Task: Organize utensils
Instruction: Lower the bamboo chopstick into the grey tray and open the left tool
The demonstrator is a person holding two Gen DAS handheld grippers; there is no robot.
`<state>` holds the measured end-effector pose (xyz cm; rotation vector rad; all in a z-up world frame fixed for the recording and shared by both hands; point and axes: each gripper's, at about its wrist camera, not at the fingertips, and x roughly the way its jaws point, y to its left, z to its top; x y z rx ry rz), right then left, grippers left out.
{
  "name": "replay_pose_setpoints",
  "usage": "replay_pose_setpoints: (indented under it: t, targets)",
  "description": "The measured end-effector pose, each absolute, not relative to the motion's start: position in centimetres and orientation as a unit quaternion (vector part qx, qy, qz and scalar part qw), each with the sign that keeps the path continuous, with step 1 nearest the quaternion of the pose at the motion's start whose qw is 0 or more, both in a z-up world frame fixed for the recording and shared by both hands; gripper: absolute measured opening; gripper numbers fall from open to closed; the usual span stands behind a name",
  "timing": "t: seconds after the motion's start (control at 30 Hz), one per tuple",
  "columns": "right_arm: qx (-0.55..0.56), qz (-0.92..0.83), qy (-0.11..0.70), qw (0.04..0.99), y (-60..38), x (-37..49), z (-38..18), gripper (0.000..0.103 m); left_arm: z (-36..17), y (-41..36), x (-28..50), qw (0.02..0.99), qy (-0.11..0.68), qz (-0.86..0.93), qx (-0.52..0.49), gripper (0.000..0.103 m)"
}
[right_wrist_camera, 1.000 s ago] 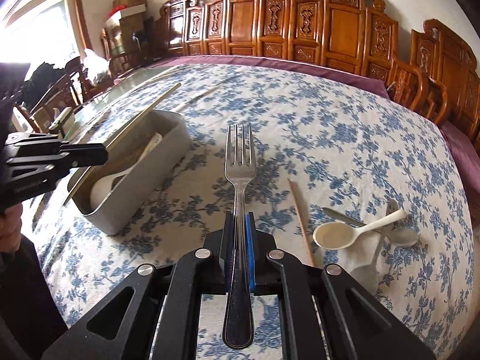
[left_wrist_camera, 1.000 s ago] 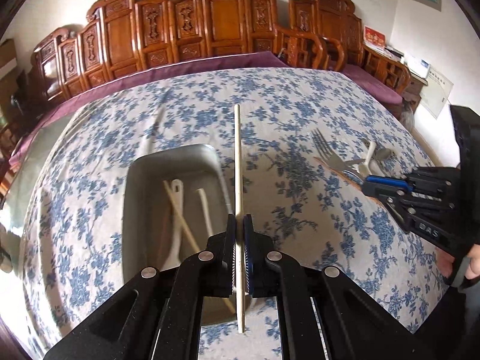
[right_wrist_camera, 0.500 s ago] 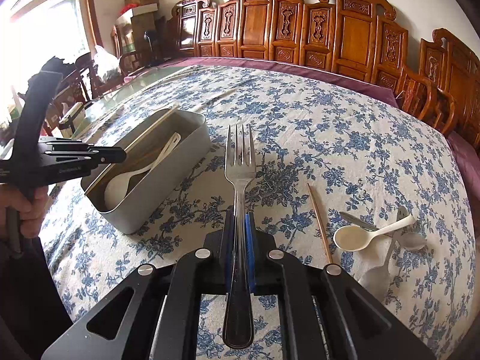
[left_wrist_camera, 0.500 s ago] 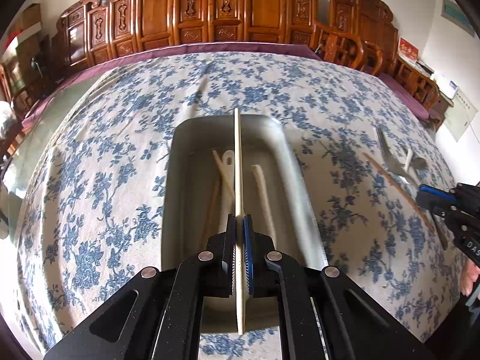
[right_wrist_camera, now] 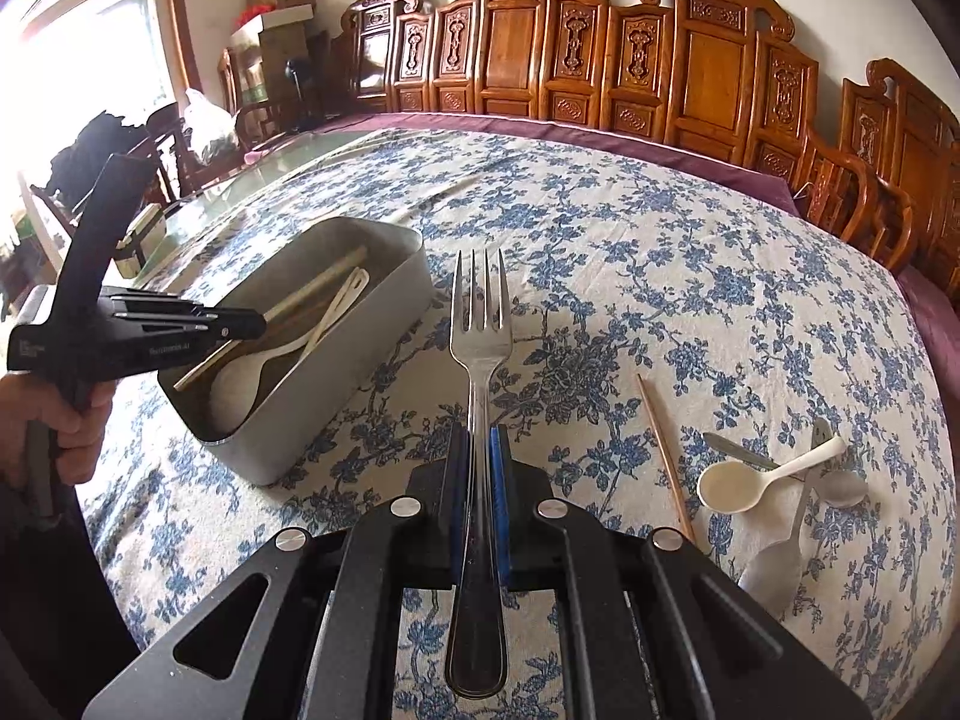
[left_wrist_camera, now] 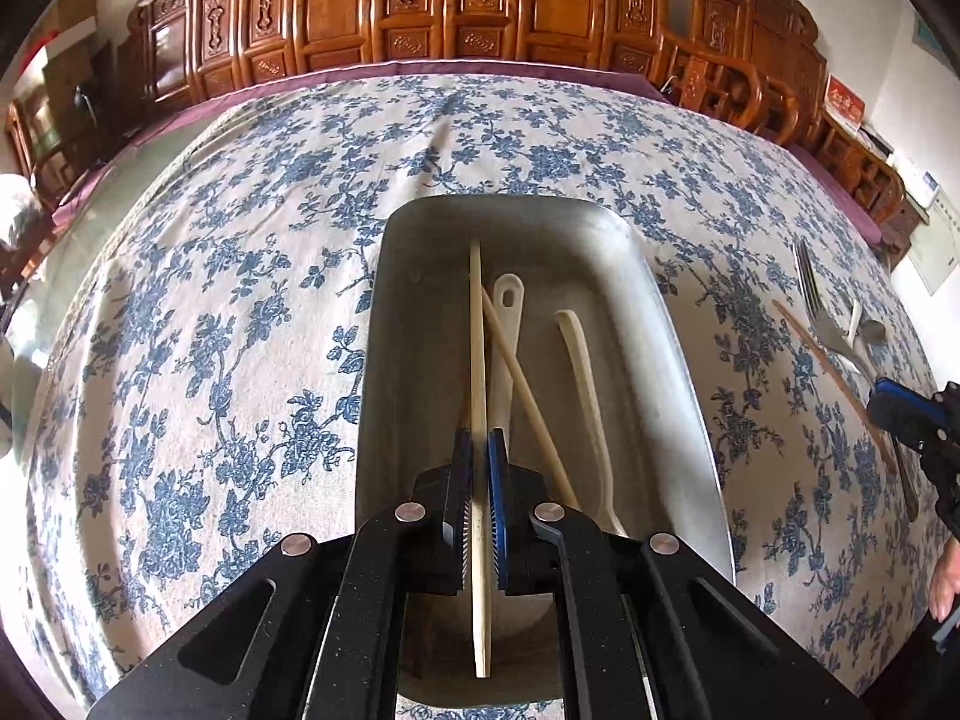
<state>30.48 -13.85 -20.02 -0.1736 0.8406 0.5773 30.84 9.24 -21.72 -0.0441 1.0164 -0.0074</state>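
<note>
My left gripper [left_wrist_camera: 479, 456] is shut on a pale chopstick [left_wrist_camera: 477, 348] and holds it lengthwise inside the grey metal tray [left_wrist_camera: 672, 324]. In the tray lie a white spoon [left_wrist_camera: 507, 324], a wooden chopstick [left_wrist_camera: 528, 396] and another pale utensil [left_wrist_camera: 585, 384]. My right gripper [right_wrist_camera: 478, 450] is shut on a steel fork [right_wrist_camera: 480, 324], tines forward, above the cloth to the right of the tray [right_wrist_camera: 336, 396]. The left gripper [right_wrist_camera: 180, 330] also shows in the right wrist view, over the tray.
On the floral tablecloth [right_wrist_camera: 660, 276] to the right lie a wooden chopstick [right_wrist_camera: 666, 456], a white spoon [right_wrist_camera: 738, 483] and metal utensils [right_wrist_camera: 834, 480]. Carved wooden chairs [right_wrist_camera: 600, 60] ring the table's far side. A glass-topped edge [right_wrist_camera: 282, 162] lies at far left.
My left gripper has moved left over the tray and lowered the pale chopstick into it. My right gripper holds the fork, drifting slightly toward the tray.
</note>
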Motion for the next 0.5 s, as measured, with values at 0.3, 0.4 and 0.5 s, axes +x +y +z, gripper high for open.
replay_pose_setpoints:
  t: [0.3, 0.4, 0.5]
  targets:
    - [-0.103, 0.277, 0.399, 0.868, -11.2, 30.2, -19.0, 0.009, -20.0, 10.1, 30.3, 0.886, 0.463, -0.007, -0.029, 0.025]
    - [-0.096, 0.284, 0.398, 0.867, -10.1, 30.1, -18.5, 0.009, -19.2, 10.5, 30.2, 0.892, 0.452, -0.006, -0.029, 0.033]
    - [-0.100, 0.292, 0.396, 0.865, -8.5, 30.0, -18.2, 0.009, -18.5, 11.0, 30.1, 0.896, 0.443, -0.005, -0.033, 0.040]
